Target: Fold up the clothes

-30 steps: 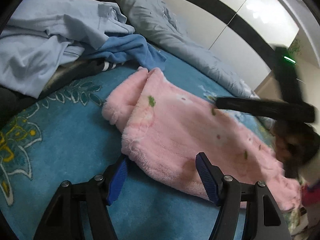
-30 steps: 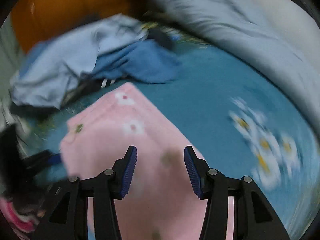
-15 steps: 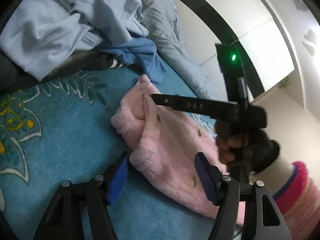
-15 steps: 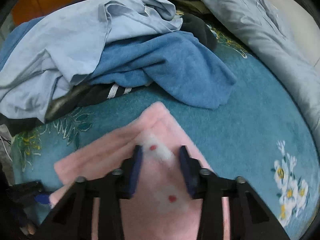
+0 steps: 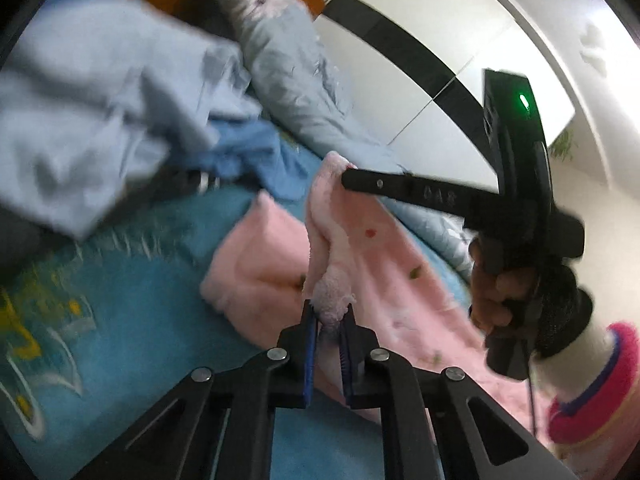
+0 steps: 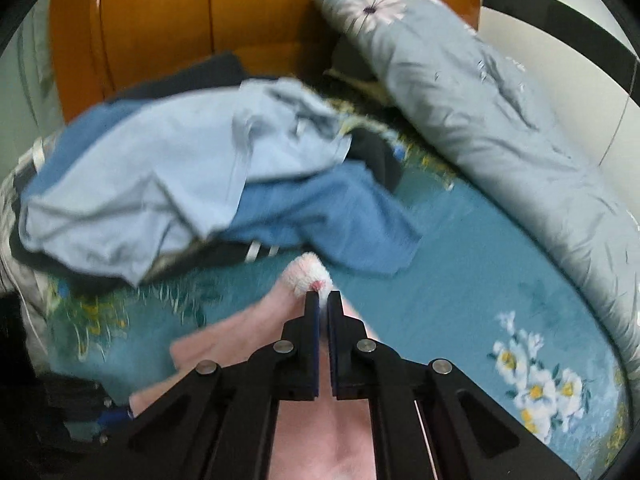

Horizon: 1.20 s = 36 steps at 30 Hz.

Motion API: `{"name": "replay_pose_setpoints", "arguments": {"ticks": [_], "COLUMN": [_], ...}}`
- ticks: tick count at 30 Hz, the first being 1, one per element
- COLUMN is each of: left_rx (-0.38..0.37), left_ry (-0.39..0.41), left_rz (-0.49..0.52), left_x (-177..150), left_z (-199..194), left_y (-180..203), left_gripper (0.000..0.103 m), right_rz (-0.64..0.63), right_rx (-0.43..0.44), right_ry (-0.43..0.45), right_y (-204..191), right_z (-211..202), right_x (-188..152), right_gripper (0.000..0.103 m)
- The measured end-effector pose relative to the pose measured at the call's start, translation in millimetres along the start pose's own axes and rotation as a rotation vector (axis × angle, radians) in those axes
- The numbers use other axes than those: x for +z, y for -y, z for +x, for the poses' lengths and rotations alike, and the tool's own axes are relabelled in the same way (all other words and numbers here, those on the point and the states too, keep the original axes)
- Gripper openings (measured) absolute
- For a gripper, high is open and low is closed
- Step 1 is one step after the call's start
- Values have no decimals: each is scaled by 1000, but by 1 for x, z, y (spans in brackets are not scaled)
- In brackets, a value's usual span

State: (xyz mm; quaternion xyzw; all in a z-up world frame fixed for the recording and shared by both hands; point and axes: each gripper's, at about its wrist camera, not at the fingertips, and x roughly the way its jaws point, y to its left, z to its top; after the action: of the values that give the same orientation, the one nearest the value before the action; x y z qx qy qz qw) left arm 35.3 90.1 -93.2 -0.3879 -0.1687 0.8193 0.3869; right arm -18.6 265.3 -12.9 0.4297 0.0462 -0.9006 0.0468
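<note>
Bed [image 6: 472,280] with a teal floral sheet carries everything; orange headboard [image 6: 168,28] behind it. Grey-blue quilt [image 6: 480,112] with daisy print runs along the bed's far side by the white wall. Clothes pile [image 6: 160,184] sits at the head end: light blue shirt on top, darker blue garment [image 6: 340,216] under it, something black with white stripes poking out at the bottom edge. Pink fleece [image 5: 384,264], with small red and green spots, lies on the sheet just in front of the pile, apart from it, partly lifted off the bed. Left tongs [image 5: 328,316] are clamped on a fuzzy bunched edge of the fleece, pads nearly together with pile bulging out between them. Right tongs [image 6: 323,300] are clamped on a fleece corner, pads almost touching, a white-pink tuft sticking out past the tips. In the left view the right tongs hold that corner raised above the rest of the fleece, so fabric hangs as a fold between the two grips. Right hand [image 5: 496,288] grips the black handle, green LED lit on the unit above it; pink and white striped cuff [image 5: 600,384] at the wrist. Left view is motion-blurred on the pile side.
</note>
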Motion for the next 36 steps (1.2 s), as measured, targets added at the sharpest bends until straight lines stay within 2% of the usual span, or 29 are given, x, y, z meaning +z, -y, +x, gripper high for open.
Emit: {"name": "replay_pose_setpoints", "arguments": {"ticks": [3, 6, 12, 16, 18, 19, 20, 21, 24, 28, 30, 34, 35, 36], "left_rx": [70, 127, 147, 148, 173, 184, 194, 199, 201, 154, 86, 59, 63, 94], "left_ry": [-3, -35, -76, -82, -92, -86, -80, -72, -85, -92, -87, -84, -85, -103], "left_rz": [42, 72, 13, -24, -31, -37, -44, -53, -76, -101, -132, -213, -228, -217], "left_x": [17, 24, 5, 3, 1, 1, 1, 3, 4, 7, 10, 13, 15, 17], "left_z": [10, 22, 21, 18, 18, 16, 15, 17, 21, 31, 35, 38, 38, 42], "left_y": [1, -6, -27, -34, -36, -37, -39, -42, -48, -55, -60, -67, -68, -64], "left_gripper": [11, 11, 11, 17, 22, 31, 39, 41, 55, 60, 60, 55, 49, 30], "right_rz": [14, 47, 49, 94, 116, 131, 158, 181, 213, 286, 347, 527, 575, 606], "right_rx": [-3, 4, 28, 36, 40, 40, 37, 33, -2, -43, -73, -139, -153, -163], "right_ry": [2, -44, -134, -67, -34, -14, 18, 48, 111, 145, 162, 226, 244, 261], "right_y": [10, 18, 16, 24, 28, 31, 36, 42, 50, 49, 49, 61, 64, 67], "right_z": [13, 43, 86, 69, 61, 55, 39, 21, -40, -121, -159, -223, -237, -246], "right_x": [13, 11, -5, -5, -4, -5, -9, -17, -54, -127, -166, -239, -257, -270], "right_gripper": [3, 3, 3, 6, 18, 23, 30, 31, 32, 37, 37, 37, 37, 37]}}
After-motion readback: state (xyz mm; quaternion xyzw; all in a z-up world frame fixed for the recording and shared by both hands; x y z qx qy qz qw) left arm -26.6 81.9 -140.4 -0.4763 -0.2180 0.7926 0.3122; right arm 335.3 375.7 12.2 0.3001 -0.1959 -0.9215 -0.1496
